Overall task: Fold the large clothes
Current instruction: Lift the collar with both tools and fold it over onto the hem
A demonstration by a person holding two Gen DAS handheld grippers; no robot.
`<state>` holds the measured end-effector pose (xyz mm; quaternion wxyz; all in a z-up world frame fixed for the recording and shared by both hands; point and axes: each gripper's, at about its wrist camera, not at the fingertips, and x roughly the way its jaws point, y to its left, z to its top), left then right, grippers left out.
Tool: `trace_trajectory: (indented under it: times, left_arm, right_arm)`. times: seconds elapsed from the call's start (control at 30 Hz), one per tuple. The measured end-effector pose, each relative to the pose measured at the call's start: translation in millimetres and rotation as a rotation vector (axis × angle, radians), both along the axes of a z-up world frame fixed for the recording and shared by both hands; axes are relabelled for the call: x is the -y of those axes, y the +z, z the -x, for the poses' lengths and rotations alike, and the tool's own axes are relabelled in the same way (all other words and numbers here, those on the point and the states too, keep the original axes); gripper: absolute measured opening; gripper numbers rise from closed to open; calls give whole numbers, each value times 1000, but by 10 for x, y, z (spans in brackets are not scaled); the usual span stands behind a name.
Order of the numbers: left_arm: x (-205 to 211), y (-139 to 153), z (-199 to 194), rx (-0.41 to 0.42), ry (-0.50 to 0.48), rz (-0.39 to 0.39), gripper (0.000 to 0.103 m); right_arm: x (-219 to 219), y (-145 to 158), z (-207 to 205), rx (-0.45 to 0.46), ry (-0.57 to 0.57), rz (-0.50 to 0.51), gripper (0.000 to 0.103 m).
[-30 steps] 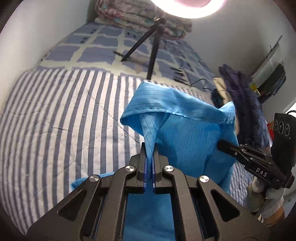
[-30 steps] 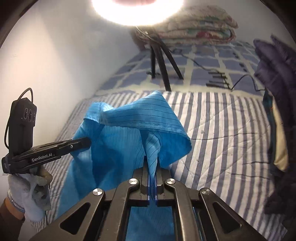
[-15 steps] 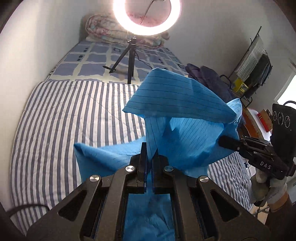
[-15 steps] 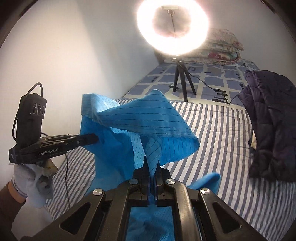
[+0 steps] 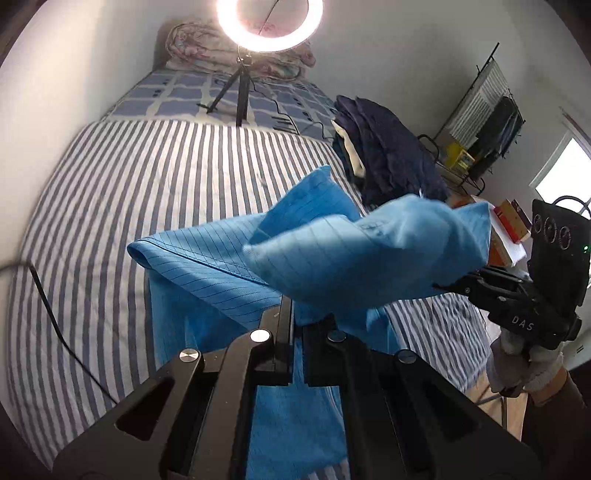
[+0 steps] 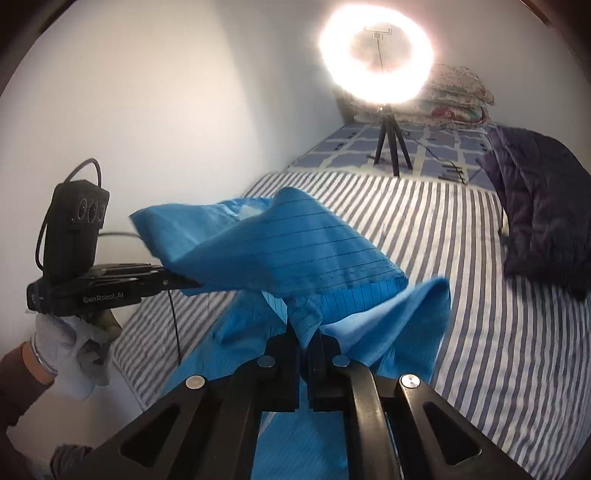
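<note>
Since the earlier frames, both grippers have been drawn back and lifted, so more of the striped bedsheet (image 5: 155,206) is exposed and the ring light (image 5: 269,22) sits higher in both views. At the bottom centre of the left wrist view, the left gripper (image 5: 297,321) is clamped on a pinch of the blue garment (image 5: 332,254), the cloth rising from between the closed jaws and spilling down below them. At the bottom centre of the right wrist view, the right gripper (image 6: 304,339) is likewise closed on a fold of the same garment (image 6: 295,247).

The garment is held in the air above the bed, stretched between the two grippers. Its long axis runs roughly left to right across the middle of each frame, with a stitched hem running along that span; a loose flap billows, blurred, toward the right in both views. The lower part hangs down to the bottom edge of each frame.

Open striped bedding lies at the left and centre of the left view and at the right of the right view. A dark padded jacket (image 6: 543,206) is piled at the bed's edge, right of the garment, and the light's tripod (image 6: 391,147) stands at the far end. A white wall (image 6: 166,110) bounds the left of the right view.
</note>
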<state>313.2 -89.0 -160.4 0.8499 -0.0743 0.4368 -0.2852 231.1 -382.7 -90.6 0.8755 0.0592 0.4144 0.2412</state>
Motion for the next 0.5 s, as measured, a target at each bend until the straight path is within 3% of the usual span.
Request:
trace_trajectory:
  times: [0.2,0.5]
  left_arm:
    - [-34,-370,488,-26,-39,-59,0]
    - [-166,-874,856,-66,-82,-130,0]
  right_arm:
    - [-9,-301,495,-34,18,14,0]
    - [-119,-824,912,-81,38,57,0]
